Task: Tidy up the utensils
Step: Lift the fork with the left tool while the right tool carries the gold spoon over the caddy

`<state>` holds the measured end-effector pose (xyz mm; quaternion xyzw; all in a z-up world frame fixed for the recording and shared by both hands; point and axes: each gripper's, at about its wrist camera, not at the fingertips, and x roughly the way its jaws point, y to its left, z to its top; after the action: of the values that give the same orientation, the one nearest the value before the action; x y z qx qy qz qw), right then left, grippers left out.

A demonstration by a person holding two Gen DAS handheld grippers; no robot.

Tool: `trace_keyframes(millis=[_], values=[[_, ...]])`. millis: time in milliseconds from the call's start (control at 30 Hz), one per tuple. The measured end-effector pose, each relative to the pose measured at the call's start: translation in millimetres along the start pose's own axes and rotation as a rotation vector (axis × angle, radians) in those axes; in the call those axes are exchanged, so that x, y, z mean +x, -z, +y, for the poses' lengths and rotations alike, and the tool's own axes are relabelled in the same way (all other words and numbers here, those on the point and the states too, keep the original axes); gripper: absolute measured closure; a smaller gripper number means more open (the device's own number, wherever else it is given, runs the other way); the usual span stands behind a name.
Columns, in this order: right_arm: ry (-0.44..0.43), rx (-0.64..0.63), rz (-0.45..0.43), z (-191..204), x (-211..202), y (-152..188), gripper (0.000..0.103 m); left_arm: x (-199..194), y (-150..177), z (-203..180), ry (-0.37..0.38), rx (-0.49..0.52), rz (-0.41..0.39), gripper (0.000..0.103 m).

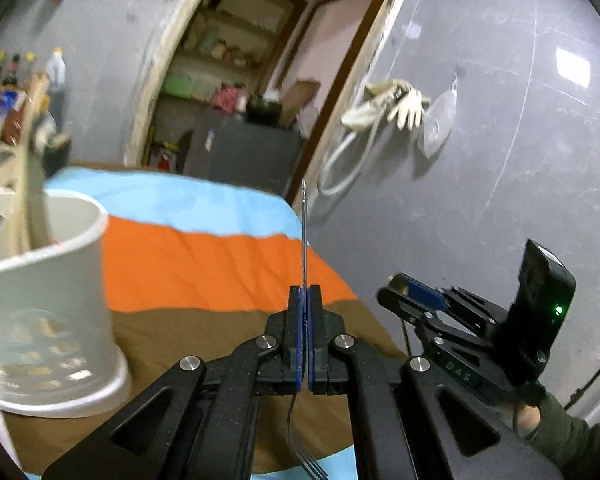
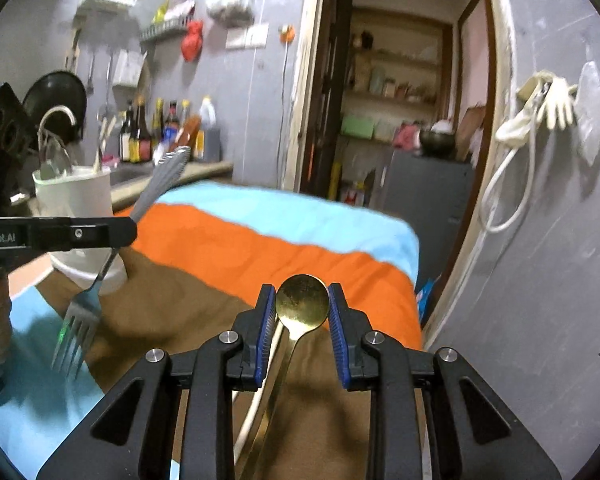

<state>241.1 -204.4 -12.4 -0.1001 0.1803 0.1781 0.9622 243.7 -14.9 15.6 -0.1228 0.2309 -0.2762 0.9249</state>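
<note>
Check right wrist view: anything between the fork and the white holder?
Nothing. The fork, clamped in the left gripper, crosses in front of the holder; no object sits between them.

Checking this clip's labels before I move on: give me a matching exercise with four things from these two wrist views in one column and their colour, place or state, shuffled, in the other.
Things:
1. grey metal fork
2. gold metal spoon
3. white plastic utensil holder
4. pale rubber gloves

Descriptions:
A. hanging on the grey wall beside the doorway
B. clamped by its handle in the left gripper, tines pointing down
C. standing on the striped cloth with utensils inside
D. bowl between the blue pads of the right gripper

Pairs: 1-B, 2-D, 3-C, 4-A
</note>
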Motion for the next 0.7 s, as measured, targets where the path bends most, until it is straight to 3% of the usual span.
trace_keyframes(millis=[333, 700], values=[[-0.019, 0.032, -0.184, 12.3, -30.6, -34.9, 0.080, -46.7, -15.1, -7.7, -0.027, 0.024, -0.155, 0.103], [-0.182, 0.028, -0.367, 61.8, -35.9, -102.1, 0.080, -112.7, -49.7, 6.8, -0.129, 0.074, -0.301, 0.103]])
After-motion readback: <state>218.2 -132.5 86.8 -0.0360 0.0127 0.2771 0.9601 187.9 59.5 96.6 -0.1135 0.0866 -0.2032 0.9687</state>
